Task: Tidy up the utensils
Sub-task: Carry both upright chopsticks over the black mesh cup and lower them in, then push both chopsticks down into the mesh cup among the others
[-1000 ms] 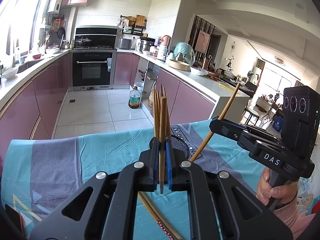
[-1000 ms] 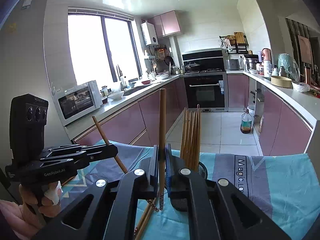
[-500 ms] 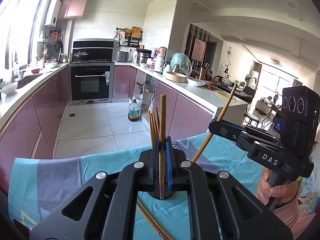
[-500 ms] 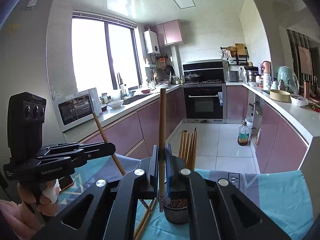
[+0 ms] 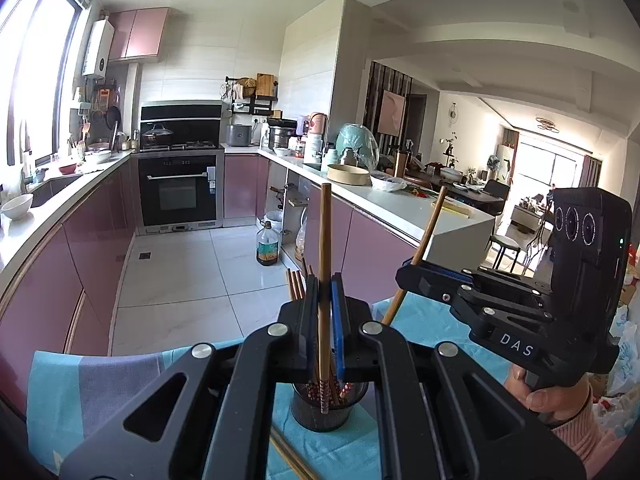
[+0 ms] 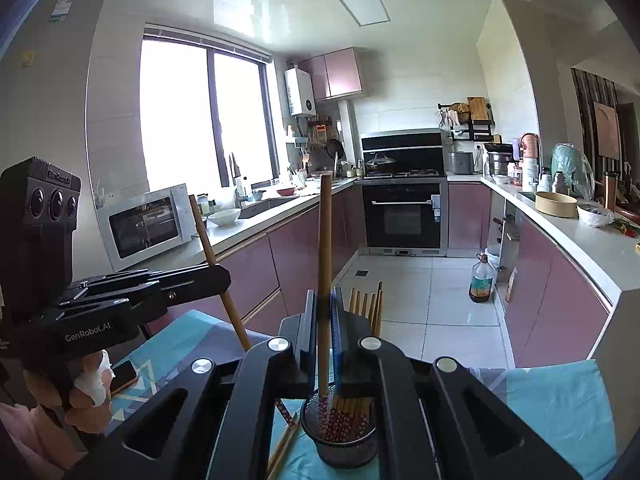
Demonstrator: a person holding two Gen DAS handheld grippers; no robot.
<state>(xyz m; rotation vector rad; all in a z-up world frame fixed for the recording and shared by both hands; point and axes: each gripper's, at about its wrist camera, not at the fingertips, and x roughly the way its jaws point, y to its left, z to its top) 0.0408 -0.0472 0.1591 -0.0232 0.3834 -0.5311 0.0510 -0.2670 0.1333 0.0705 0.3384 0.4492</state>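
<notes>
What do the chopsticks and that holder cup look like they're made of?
Chopsticks: wood or bamboo by the look, brown and matte with a faint grain, and a red patterned coating at the lower ends. Holder cup: dark see-through mesh with a solid rim, probably metal, though coated plastic can't be ruled out.

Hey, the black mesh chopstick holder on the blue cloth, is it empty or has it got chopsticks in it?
Not empty. The mesh holder stands upright with a bunch of chopsticks in it, patterned ends down, plain tips sticking up behind the tool.
</notes>
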